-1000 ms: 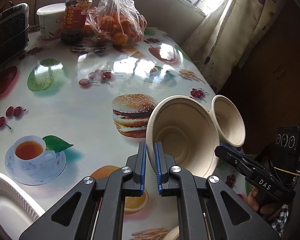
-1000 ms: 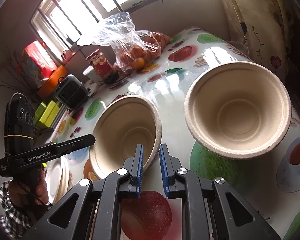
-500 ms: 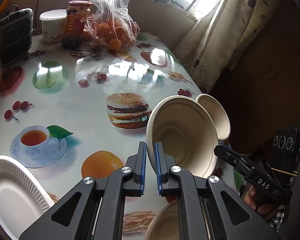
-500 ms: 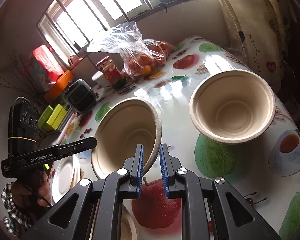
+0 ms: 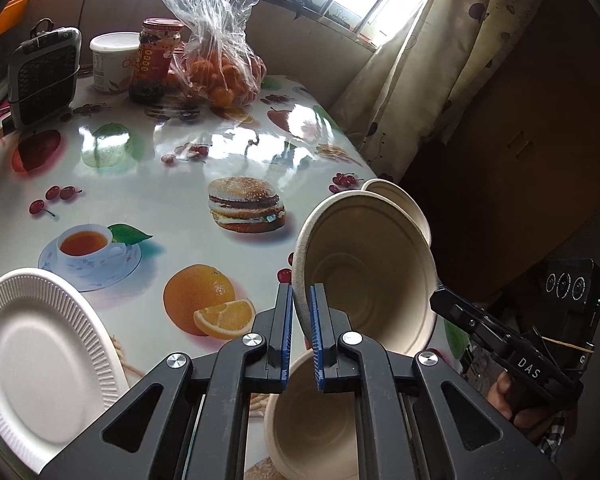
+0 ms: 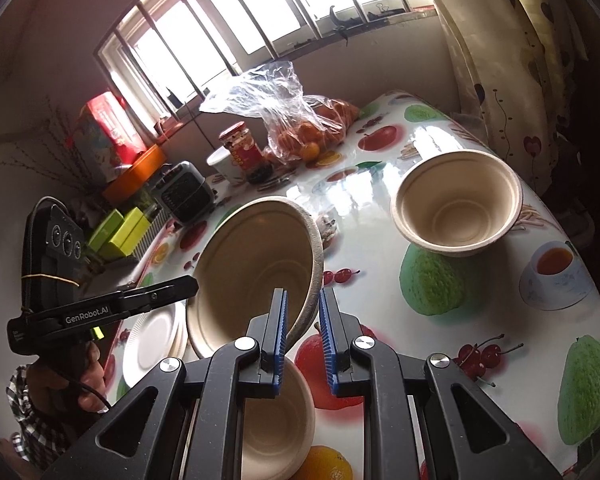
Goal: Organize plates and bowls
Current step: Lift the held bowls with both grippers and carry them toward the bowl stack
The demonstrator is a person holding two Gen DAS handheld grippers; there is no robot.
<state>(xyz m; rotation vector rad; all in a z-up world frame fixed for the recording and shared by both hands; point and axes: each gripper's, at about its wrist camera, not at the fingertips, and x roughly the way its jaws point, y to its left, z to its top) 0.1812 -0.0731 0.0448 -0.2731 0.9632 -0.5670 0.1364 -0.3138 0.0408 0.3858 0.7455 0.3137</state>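
Fruit-print counter (image 5: 148,184) carries three resting pieces; left gripper (image 5: 300,320) and right gripper (image 6: 303,320) jaws both pinch the lifted bowl (image 5: 364,268) rim; keep it level, centre it above the lower bowl (image 6: 276,420), then nest it; far bowl (image 6: 456,204) and white plate (image 5: 40,356) wait.

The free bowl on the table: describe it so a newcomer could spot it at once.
Start at the barred window, then come down the fruit-print table toward the curtain side. The free bowl stands there upright and alone, near the table edge; unlike the other bowls, no hand-held gripper is near it.
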